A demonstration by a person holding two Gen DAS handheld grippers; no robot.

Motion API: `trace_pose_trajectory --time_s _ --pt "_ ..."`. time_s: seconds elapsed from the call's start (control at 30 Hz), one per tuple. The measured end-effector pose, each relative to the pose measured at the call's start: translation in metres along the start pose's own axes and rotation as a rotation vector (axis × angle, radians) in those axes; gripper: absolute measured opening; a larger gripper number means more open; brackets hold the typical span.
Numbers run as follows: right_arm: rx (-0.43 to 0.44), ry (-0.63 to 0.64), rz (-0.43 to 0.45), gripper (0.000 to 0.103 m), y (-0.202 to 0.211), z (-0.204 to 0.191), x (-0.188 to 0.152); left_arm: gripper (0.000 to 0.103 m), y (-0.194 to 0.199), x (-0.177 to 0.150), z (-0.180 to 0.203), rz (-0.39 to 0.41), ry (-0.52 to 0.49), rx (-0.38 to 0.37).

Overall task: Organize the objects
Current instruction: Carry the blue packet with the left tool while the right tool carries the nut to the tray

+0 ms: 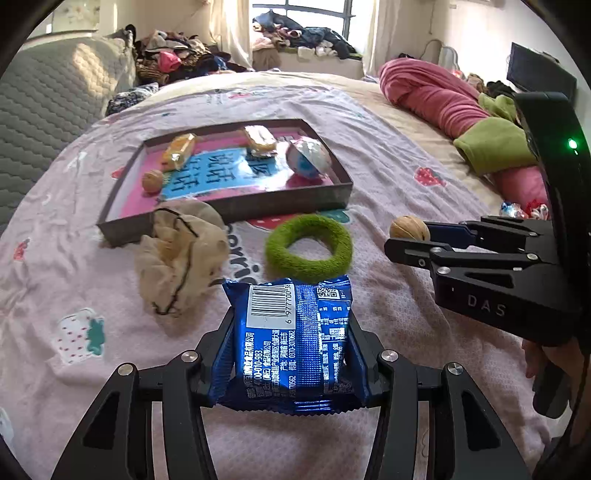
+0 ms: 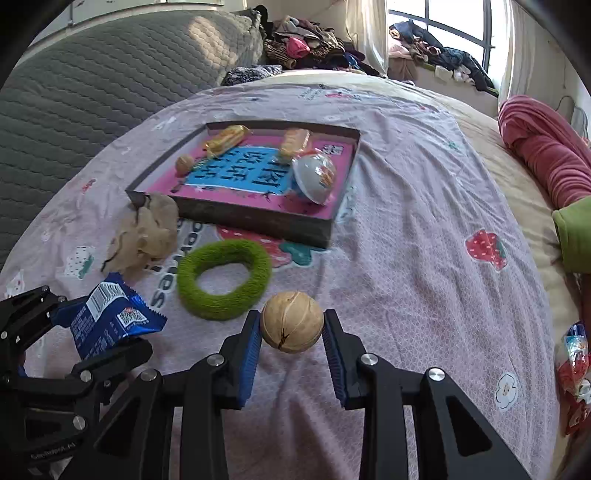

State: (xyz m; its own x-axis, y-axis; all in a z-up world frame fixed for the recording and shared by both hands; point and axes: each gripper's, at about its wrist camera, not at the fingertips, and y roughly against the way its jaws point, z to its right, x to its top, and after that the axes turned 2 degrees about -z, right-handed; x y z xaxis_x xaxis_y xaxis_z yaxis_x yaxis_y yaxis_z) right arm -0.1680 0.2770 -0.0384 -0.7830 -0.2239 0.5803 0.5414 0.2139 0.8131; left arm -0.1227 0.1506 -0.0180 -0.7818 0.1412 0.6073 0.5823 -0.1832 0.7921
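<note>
My left gripper is shut on a blue snack packet, held above the bedsheet; it also shows in the right wrist view. My right gripper is shut on a walnut, seen in the left wrist view too. A shallow brown box lid with a pink and blue inside lies ahead. It holds two yellow wrapped snacks, another walnut and a foil egg. A green fuzzy ring and a beige scrunchie lie in front of the box.
A grey quilted headboard is at the left. A rolled pink and green blanket lies at the right. Clothes are piled by the window. Wrapped sweets lie at the bed's right edge.
</note>
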Motion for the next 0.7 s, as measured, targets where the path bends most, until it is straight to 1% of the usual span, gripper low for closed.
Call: trace_pose_trajectory --time_s 0.17,0.3,0.5,0.7 --pt "0.013 0.021 0.025 0.034 0.010 -0.016 0.001 0.053 0.018 0.000 -0.015 0.019 0.016 0.030" --pt "0.045 0.028 0.028 0.034 0.015 -0.031 -0.004 0.053 0.030 -0.001 -0.028 0.033 0.031 0.048" --pt "0.072 0.044 0.042 0.034 0.024 -0.059 -0.012 0.054 0.048 -0.007 -0.041 0.054 0.054 0.059" --pt "0.103 0.056 0.082 0.034 0.038 -0.080 -0.015 0.054 0.064 -0.012 -0.053 0.070 0.069 0.079"
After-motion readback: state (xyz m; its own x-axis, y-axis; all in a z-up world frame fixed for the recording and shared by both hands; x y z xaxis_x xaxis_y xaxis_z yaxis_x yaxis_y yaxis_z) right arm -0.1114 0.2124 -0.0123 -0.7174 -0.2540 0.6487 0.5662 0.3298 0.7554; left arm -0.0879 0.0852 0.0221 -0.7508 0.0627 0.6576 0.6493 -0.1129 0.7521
